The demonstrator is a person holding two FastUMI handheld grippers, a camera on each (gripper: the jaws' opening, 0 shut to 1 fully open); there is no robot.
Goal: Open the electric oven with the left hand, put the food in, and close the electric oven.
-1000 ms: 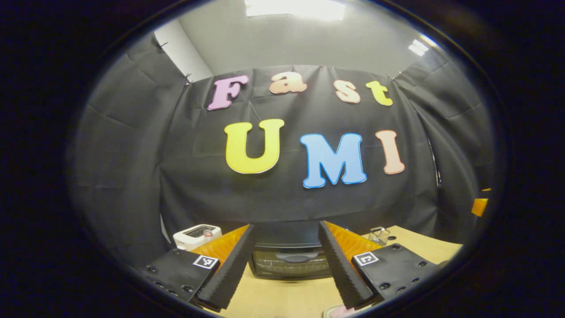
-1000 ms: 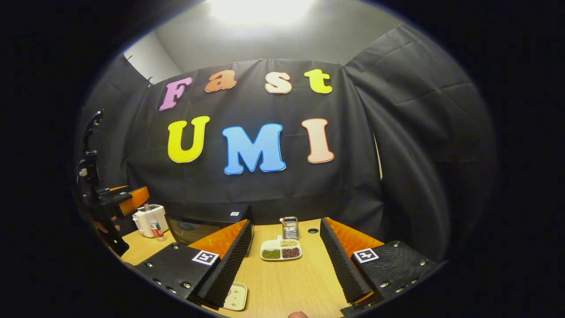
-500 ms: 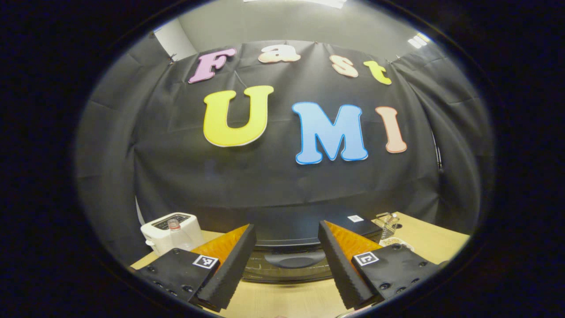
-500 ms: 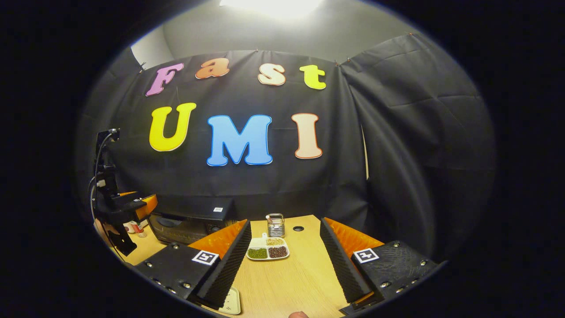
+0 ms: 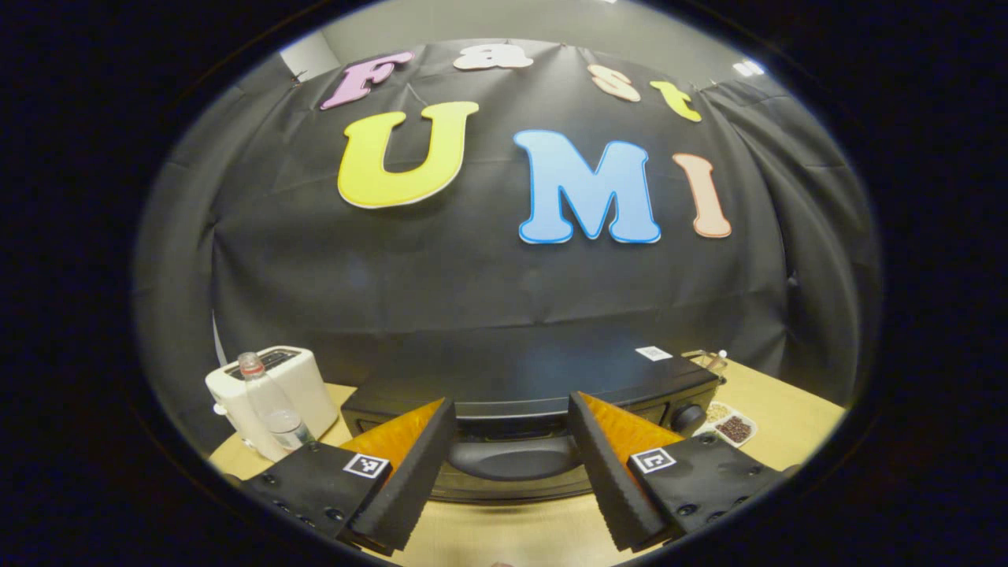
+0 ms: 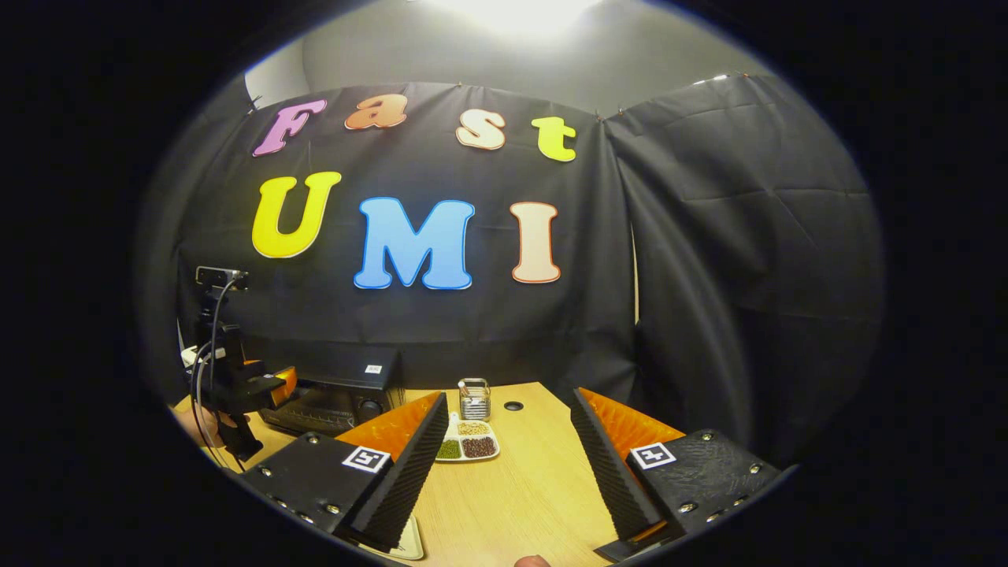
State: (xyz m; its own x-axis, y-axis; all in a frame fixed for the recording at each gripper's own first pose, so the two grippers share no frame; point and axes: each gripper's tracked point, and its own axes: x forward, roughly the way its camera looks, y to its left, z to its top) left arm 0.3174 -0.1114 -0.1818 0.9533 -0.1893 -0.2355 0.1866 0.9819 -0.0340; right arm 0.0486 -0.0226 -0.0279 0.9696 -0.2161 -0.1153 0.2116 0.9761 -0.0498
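Facing the oven door handle (image 5: 512, 459), left claw (image 5: 512, 465) gapes wide.

A white toaster (image 5: 272, 390) stands at the far left of the wooden table (image 6: 520, 496). Touching the toaster's front is a clear plastic bottle (image 5: 268, 409) with a red cap. Well right of the toaster lies a divided dish of beans (image 6: 467, 448), and just behind the dish stands a small wire basket (image 6: 473, 399).
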